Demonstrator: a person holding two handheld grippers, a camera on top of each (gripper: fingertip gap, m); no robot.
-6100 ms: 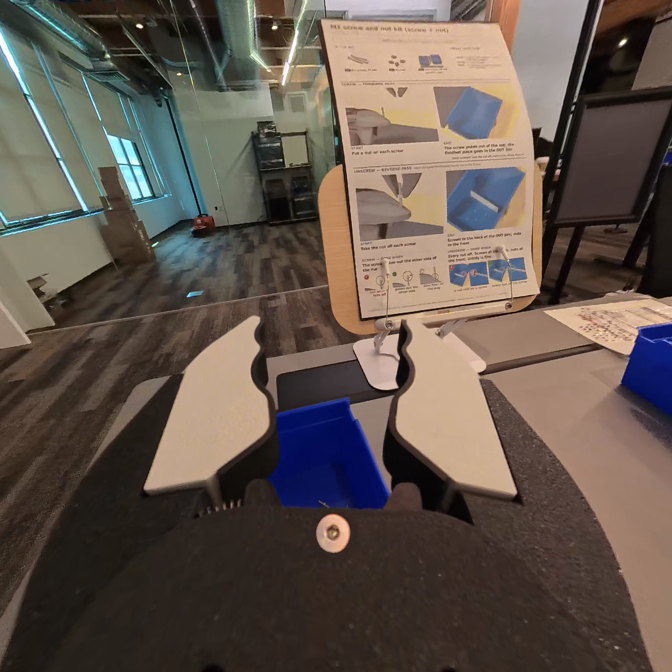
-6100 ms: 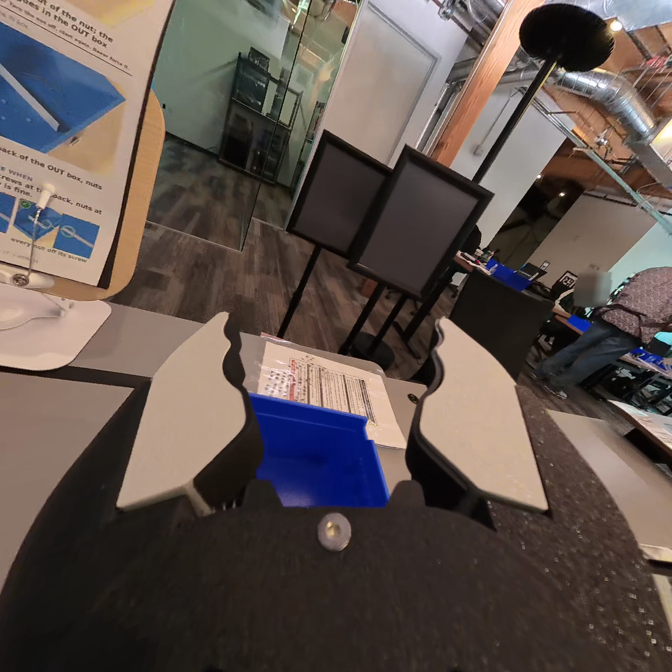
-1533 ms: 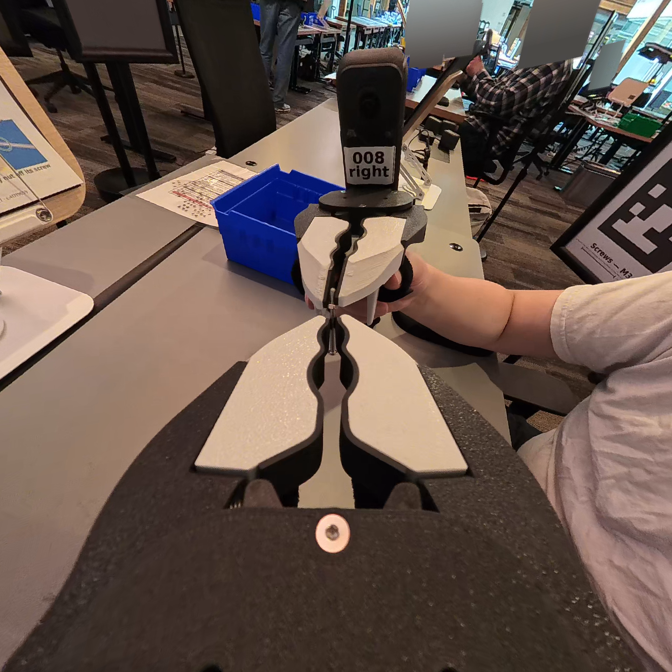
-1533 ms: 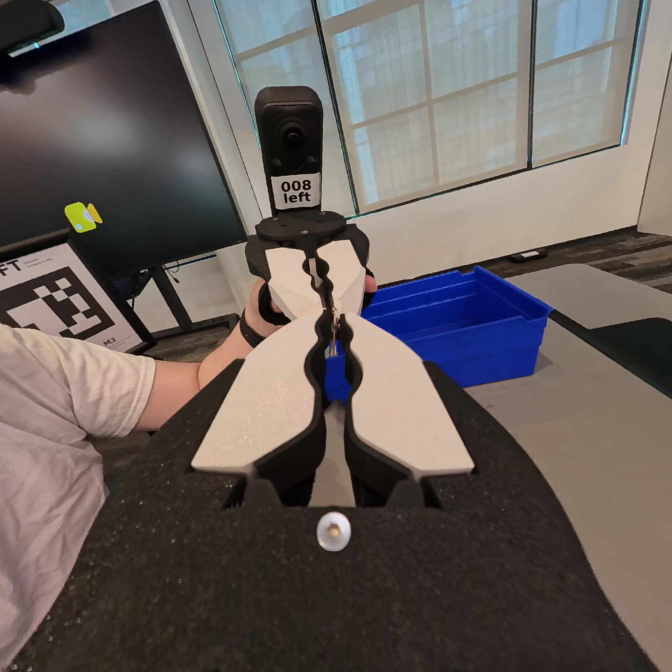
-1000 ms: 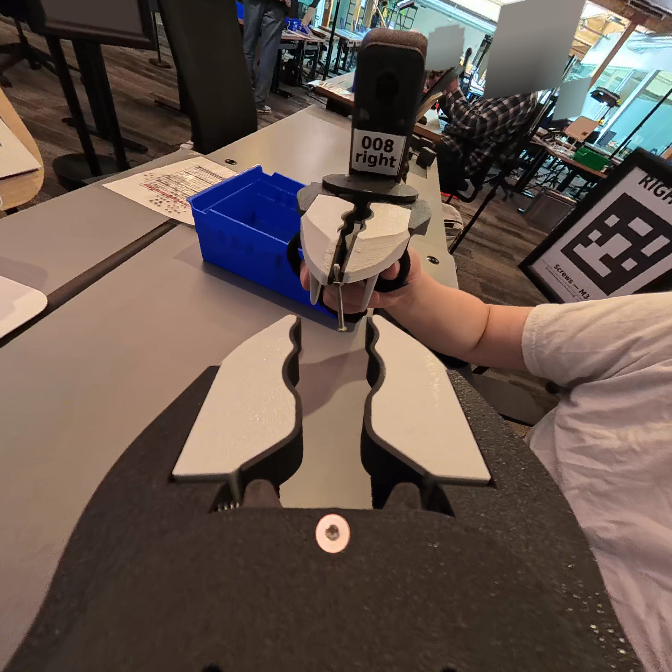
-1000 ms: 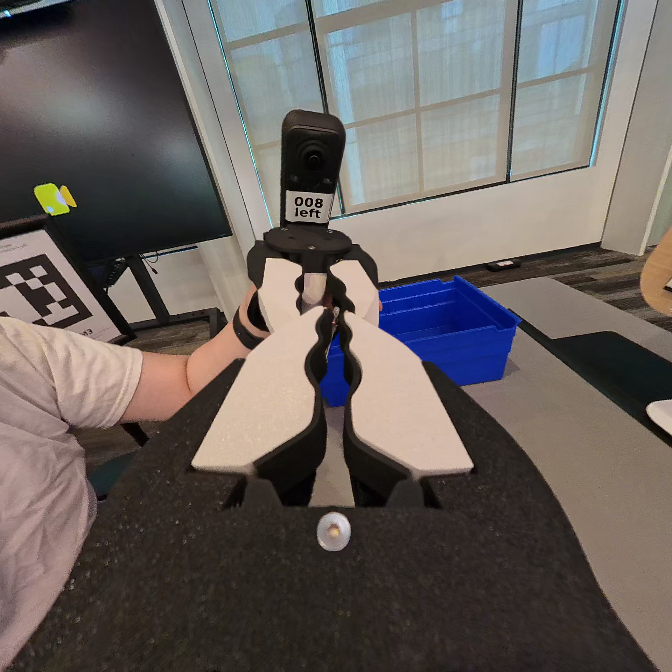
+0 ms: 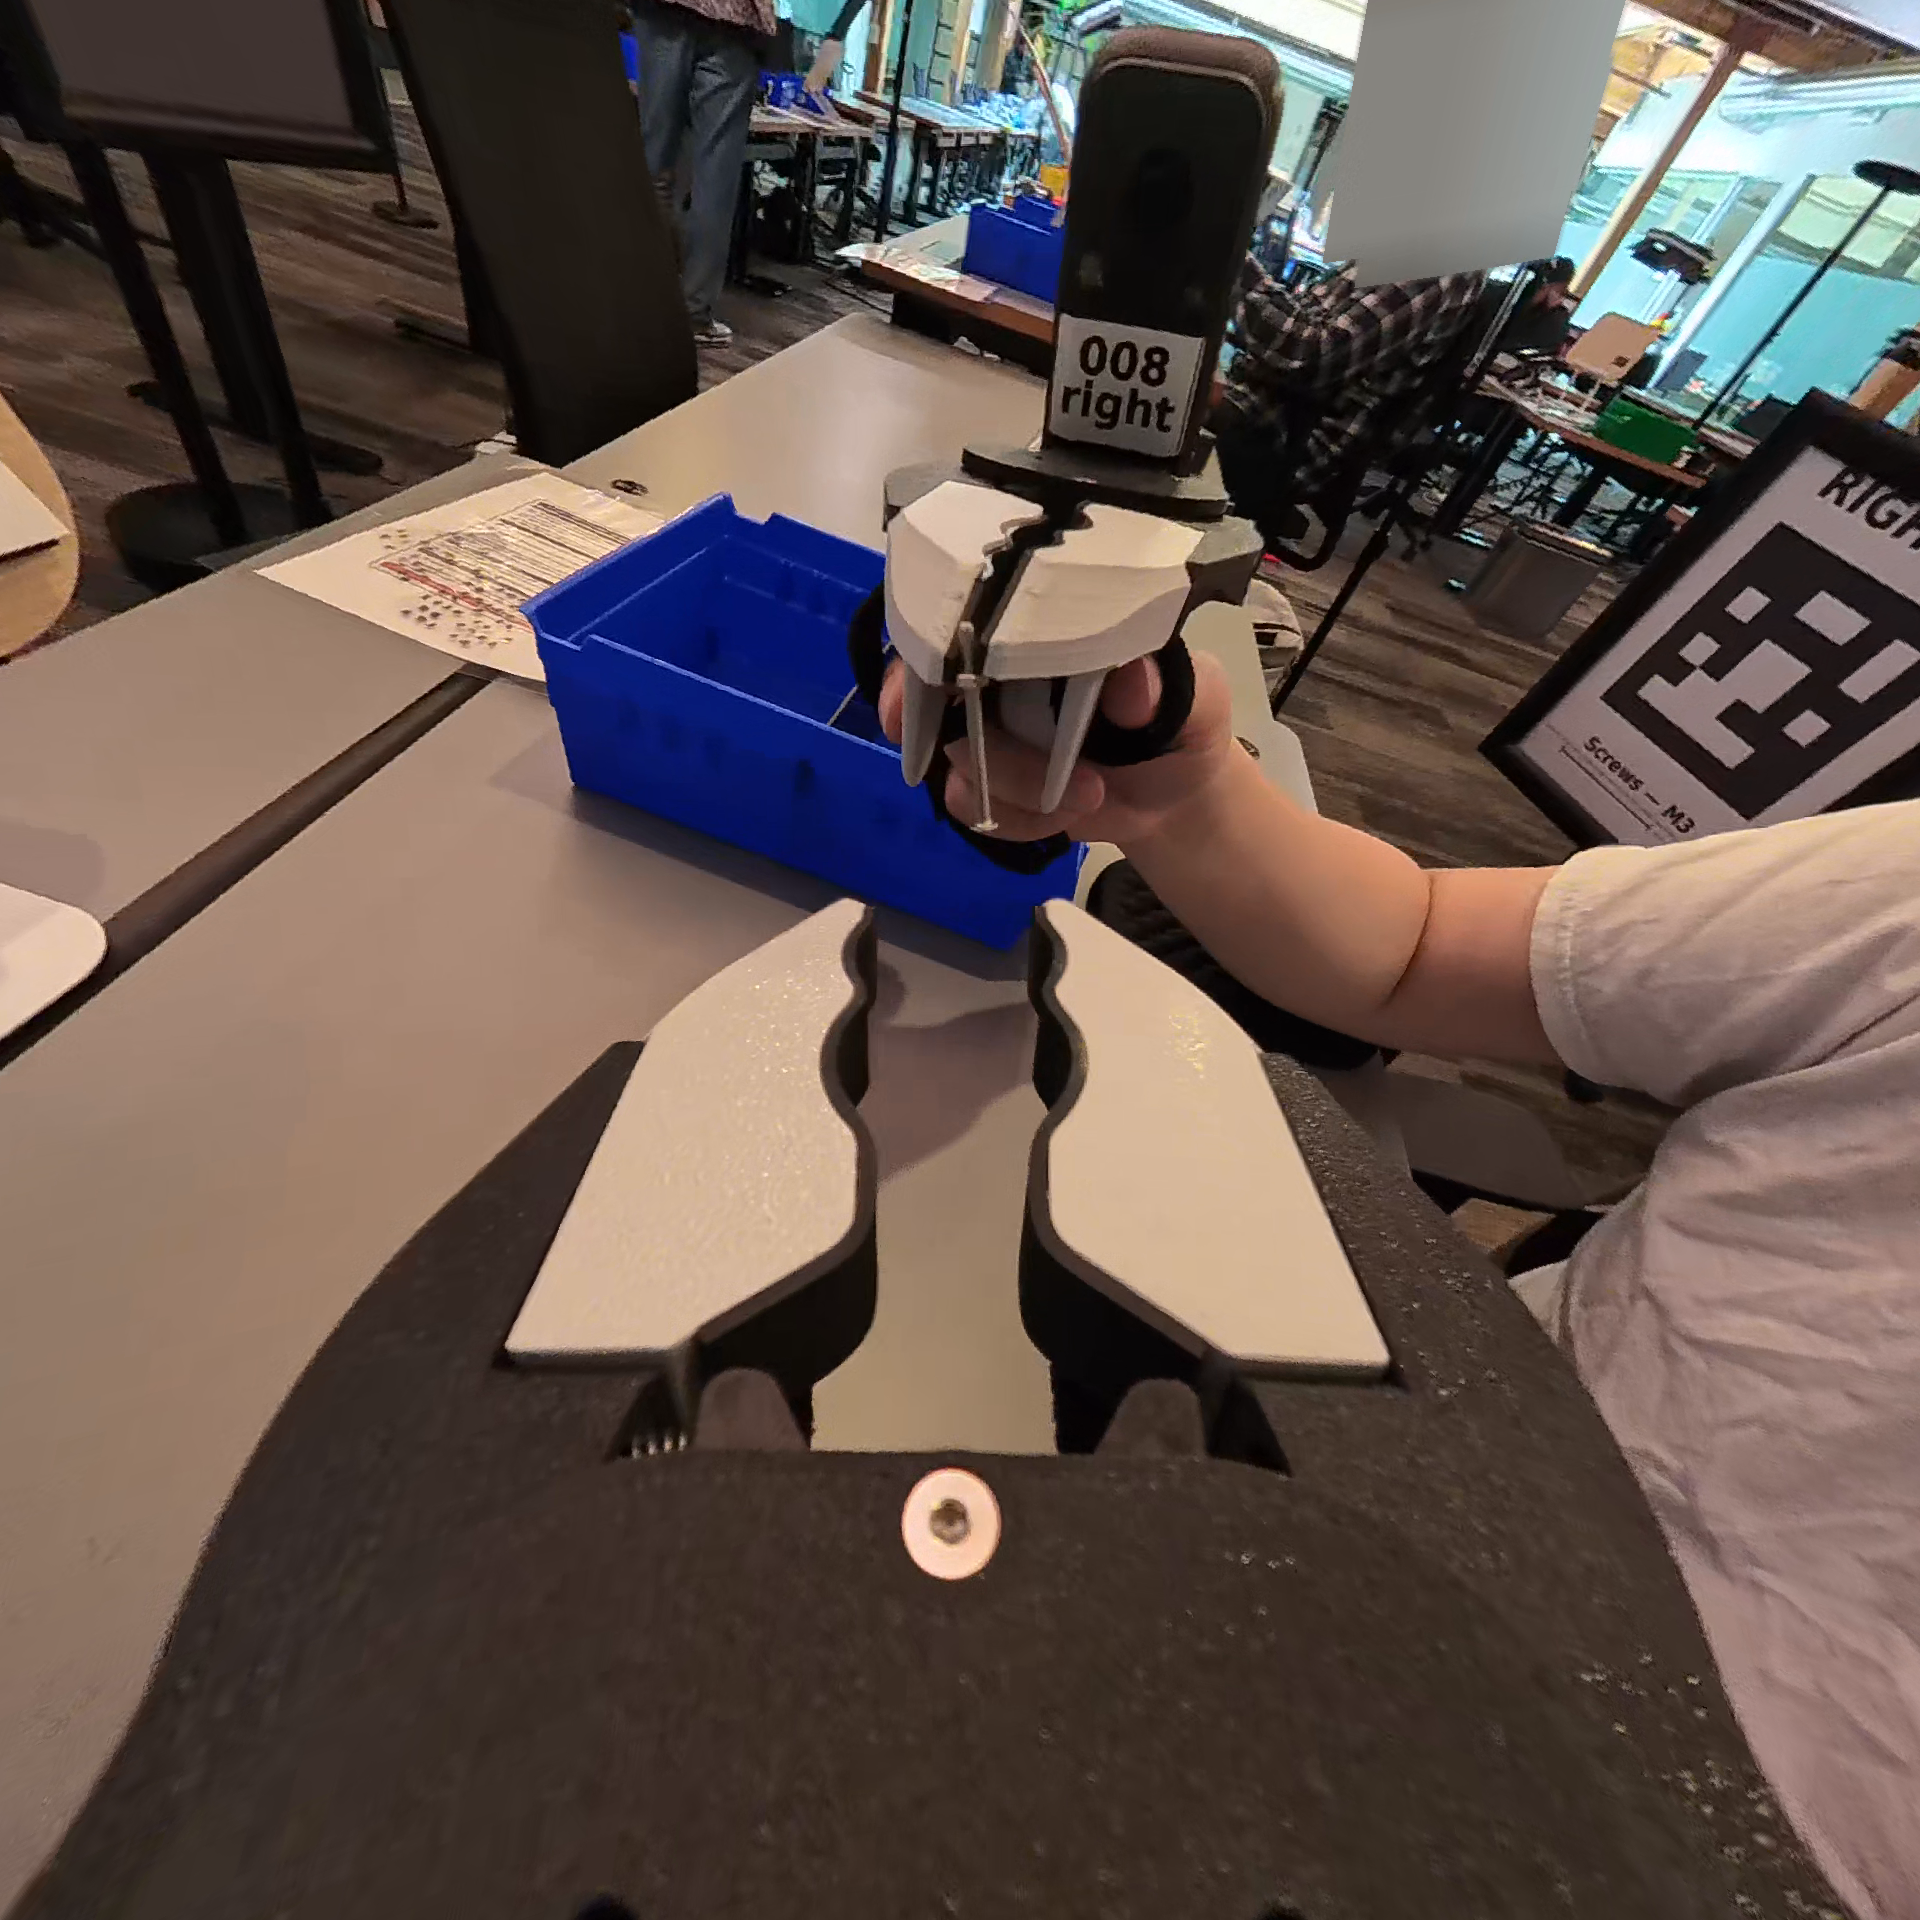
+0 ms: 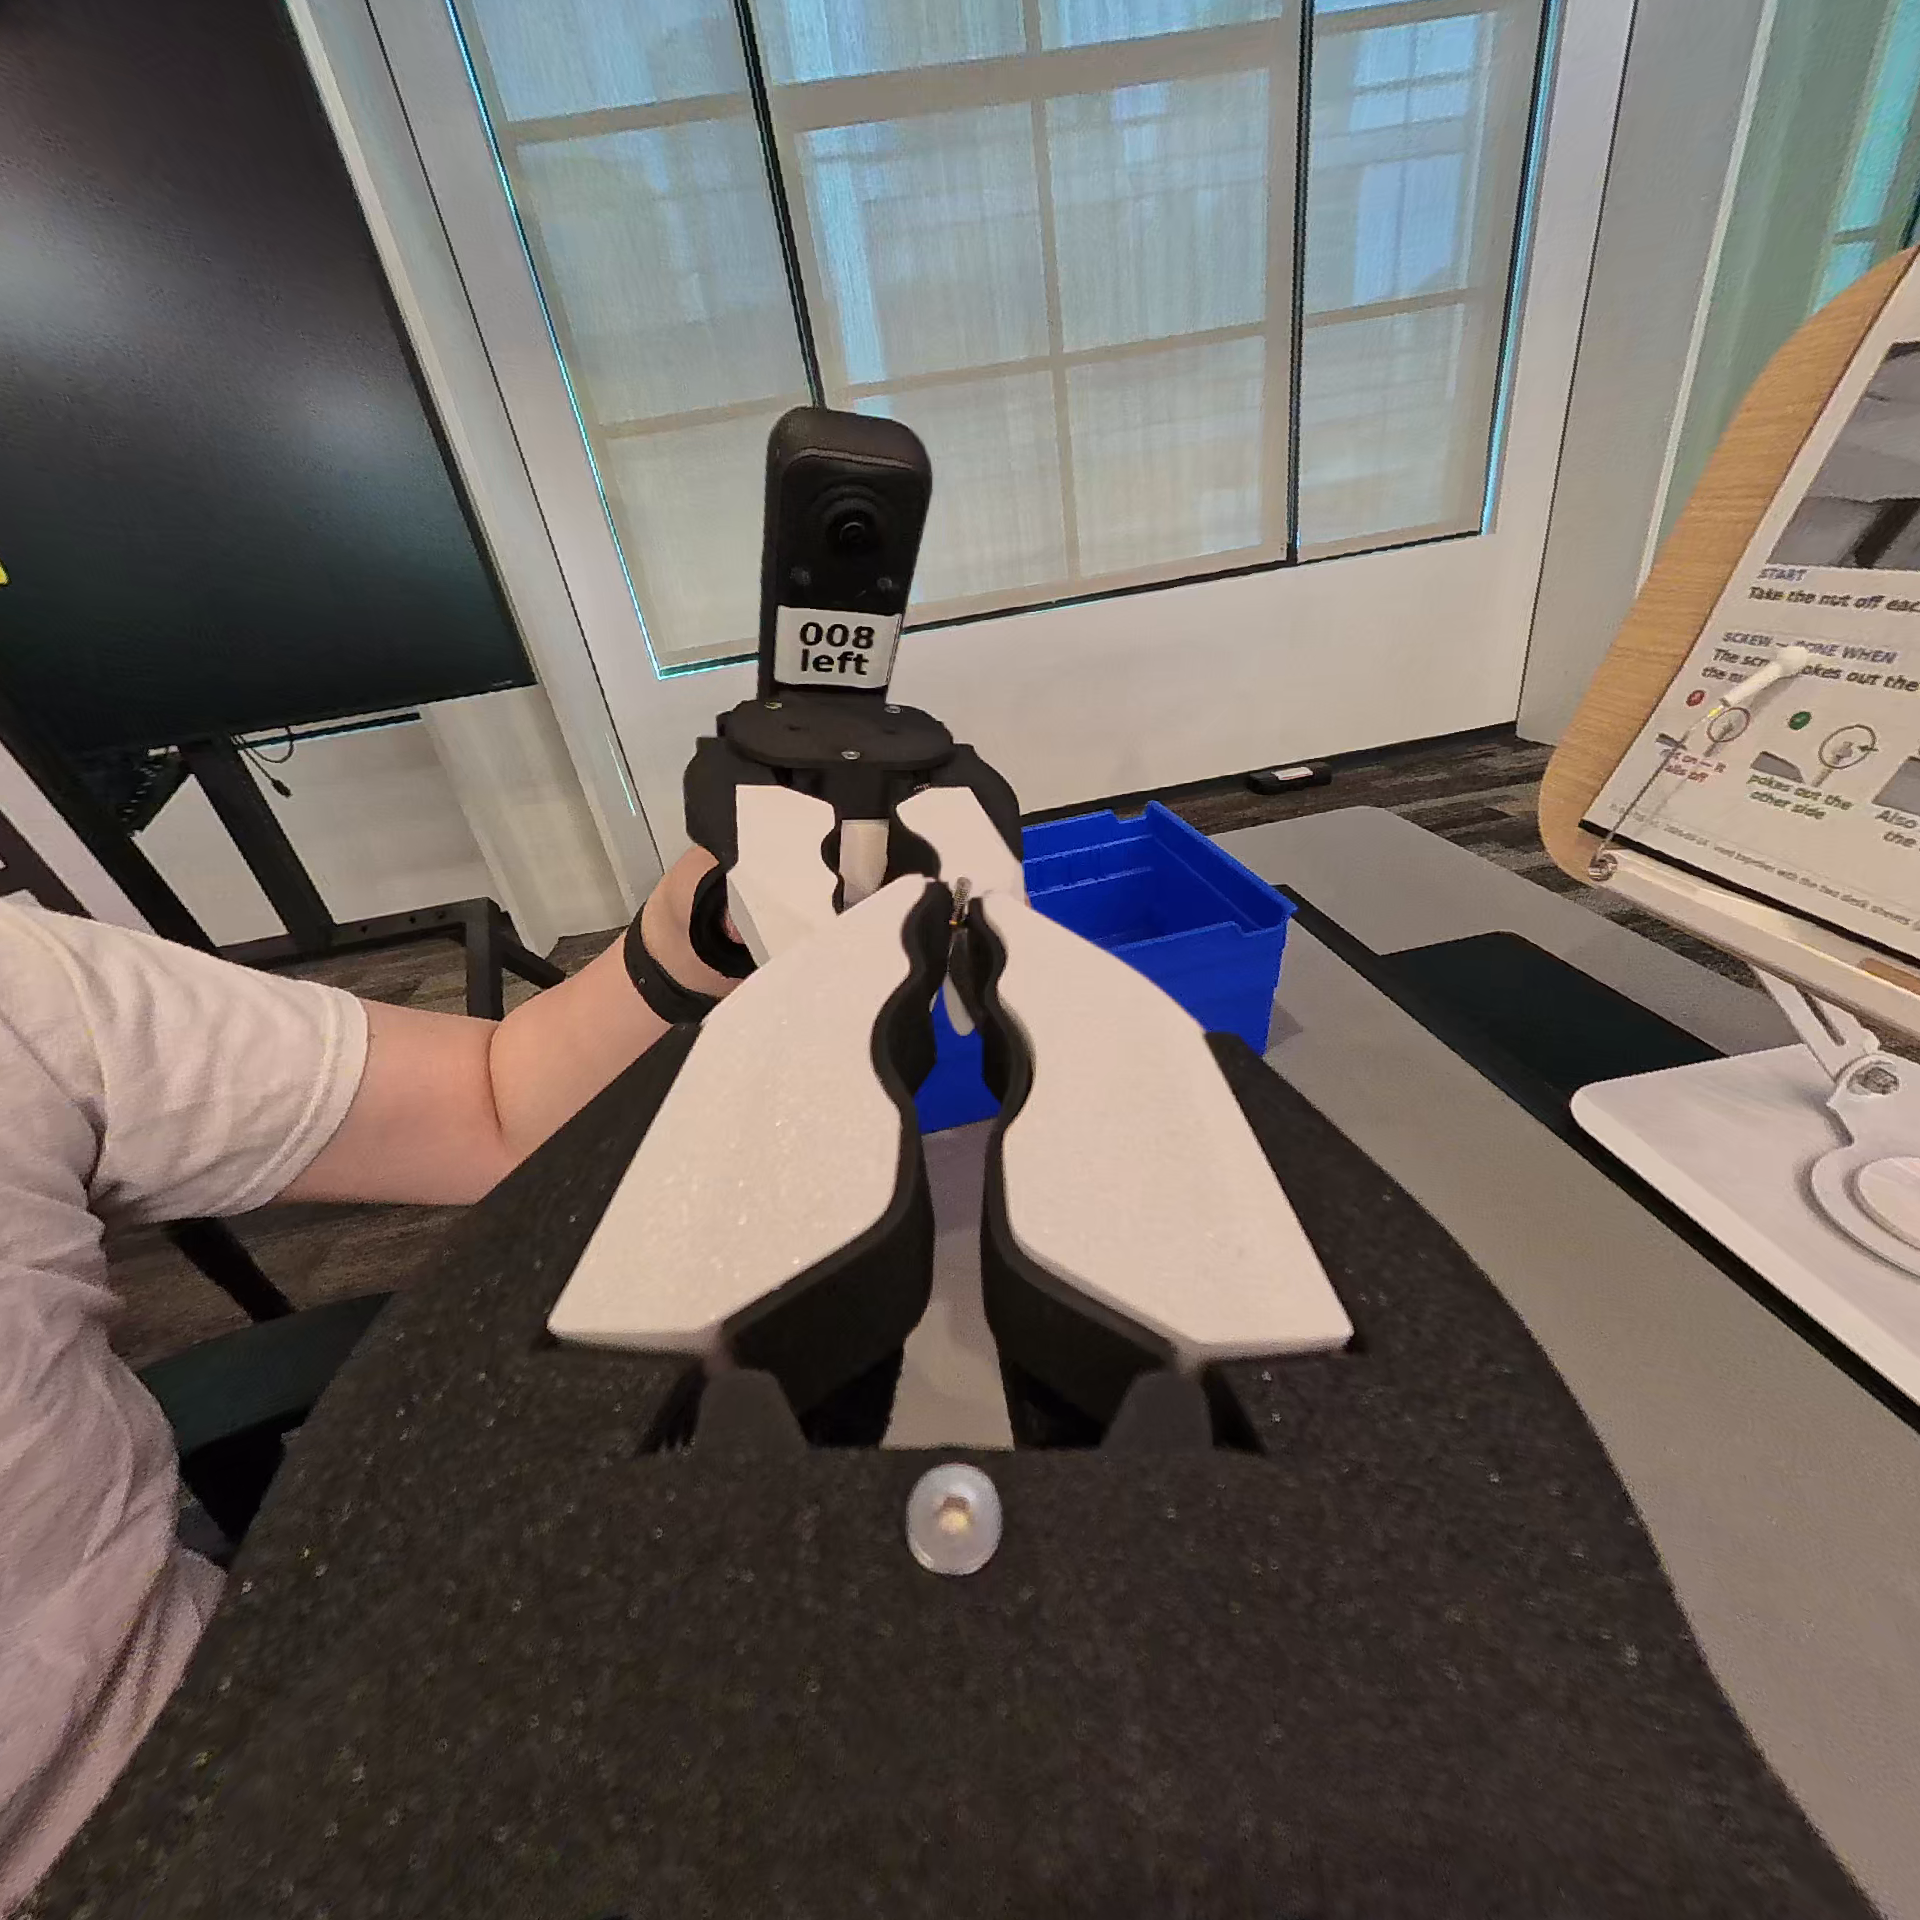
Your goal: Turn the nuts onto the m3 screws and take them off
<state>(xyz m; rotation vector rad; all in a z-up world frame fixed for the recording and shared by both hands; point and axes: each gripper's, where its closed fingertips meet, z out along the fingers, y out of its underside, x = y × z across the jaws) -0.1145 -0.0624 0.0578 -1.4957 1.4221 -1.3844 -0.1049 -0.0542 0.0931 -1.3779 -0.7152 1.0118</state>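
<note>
The two grippers face each other above the table, held apart. The left gripper has its fingers spread with a clear gap between the tips and nothing in them. The right gripper is pressed nearly together, pinching a thin screw that sticks out past its tips. Each is gripped from below by a bare hand, the right hand and the left hand, forearms reaching out of short white sleeves.
</note>
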